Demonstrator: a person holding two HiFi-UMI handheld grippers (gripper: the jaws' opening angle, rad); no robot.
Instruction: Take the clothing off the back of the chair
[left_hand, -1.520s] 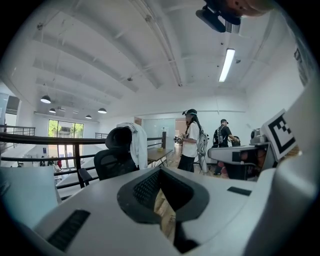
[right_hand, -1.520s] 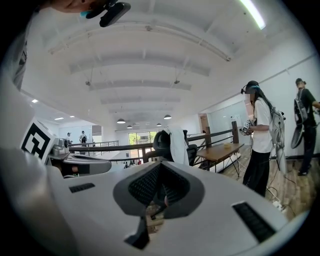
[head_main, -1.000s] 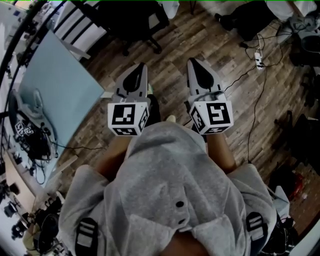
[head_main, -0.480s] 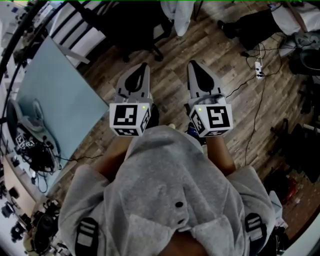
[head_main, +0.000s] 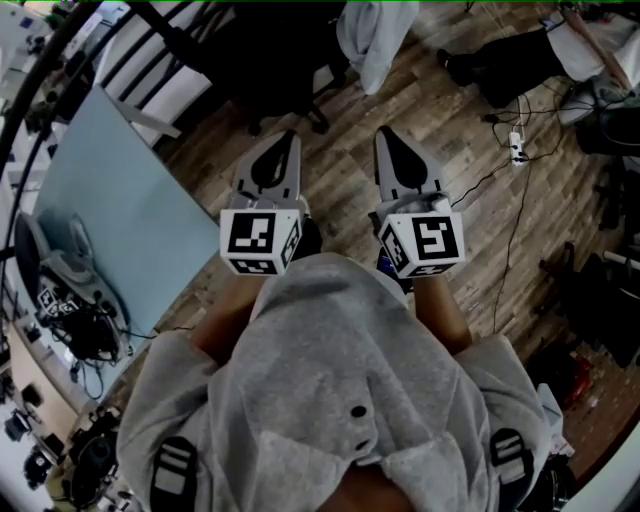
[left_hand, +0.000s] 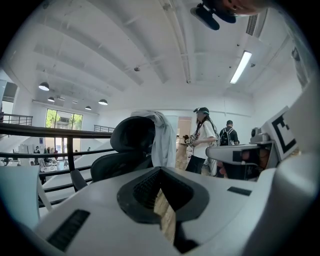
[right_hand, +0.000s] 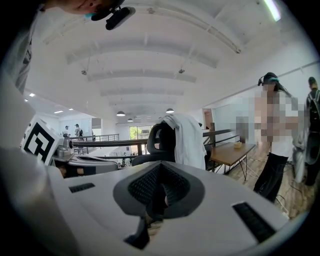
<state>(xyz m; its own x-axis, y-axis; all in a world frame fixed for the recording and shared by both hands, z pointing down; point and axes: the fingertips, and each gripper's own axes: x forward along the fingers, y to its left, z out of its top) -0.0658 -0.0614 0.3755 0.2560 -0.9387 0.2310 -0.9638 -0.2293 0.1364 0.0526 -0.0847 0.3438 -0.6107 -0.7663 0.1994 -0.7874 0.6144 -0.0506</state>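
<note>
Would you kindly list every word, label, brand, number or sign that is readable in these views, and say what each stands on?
No text can be read in any view.
The left cube on the left gripper: only a black-and-white square marker pattern, no letters or numbers.
The right cube on the right gripper: the same kind of pattern, no letters or numbers.
The white garment on the chair: no print visible.

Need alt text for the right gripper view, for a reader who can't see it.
A white garment hangs over the back of a black office chair, straight ahead beyond the shut, empty right tongs. A person stands at right near a wooden table.
</note>
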